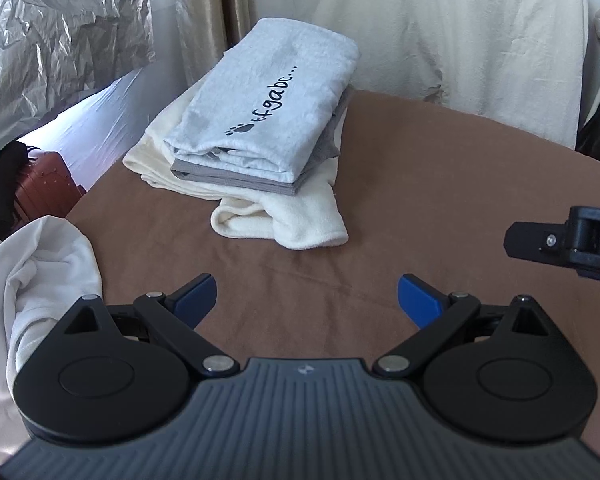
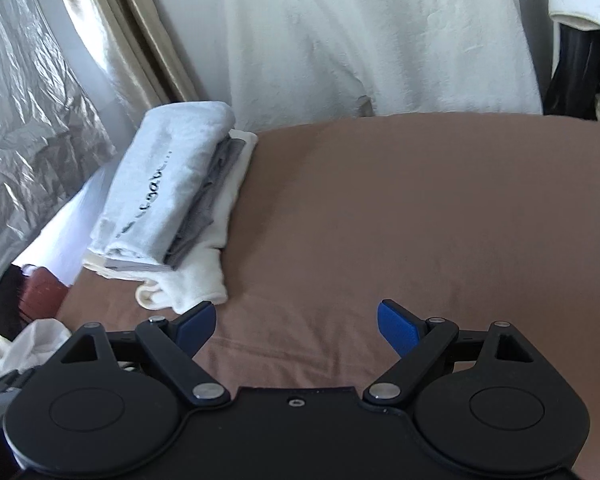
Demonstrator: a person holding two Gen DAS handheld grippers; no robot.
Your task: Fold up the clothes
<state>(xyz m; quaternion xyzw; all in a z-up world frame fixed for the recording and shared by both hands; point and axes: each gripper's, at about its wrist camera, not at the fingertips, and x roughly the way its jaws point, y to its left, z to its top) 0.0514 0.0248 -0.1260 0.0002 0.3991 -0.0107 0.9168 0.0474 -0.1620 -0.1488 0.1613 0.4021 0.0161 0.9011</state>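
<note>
A stack of folded clothes [image 1: 260, 120] lies at the far left of the brown table [image 1: 420, 200]: a light grey top with a paw print and lettering, a darker grey garment under it, and a cream garment [image 1: 292, 220] at the bottom. The stack also shows in the right wrist view [image 2: 168, 204]. A crumpled white garment [image 1: 40, 280] hangs at the table's left edge. My left gripper [image 1: 306, 300] is open and empty above the table, short of the stack. My right gripper [image 2: 296, 328] is open and empty over bare table; part of it shows in the left wrist view [image 1: 560, 240].
White sheets [image 2: 380, 40] and a beige curtain [image 2: 140, 40] hang behind the table. Crinkled silver foil [image 1: 60, 20] covers the left wall. A reddish-brown suitcase [image 1: 44, 184] stands on the floor left of the table. Dark items [image 2: 572, 72] hang at the far right.
</note>
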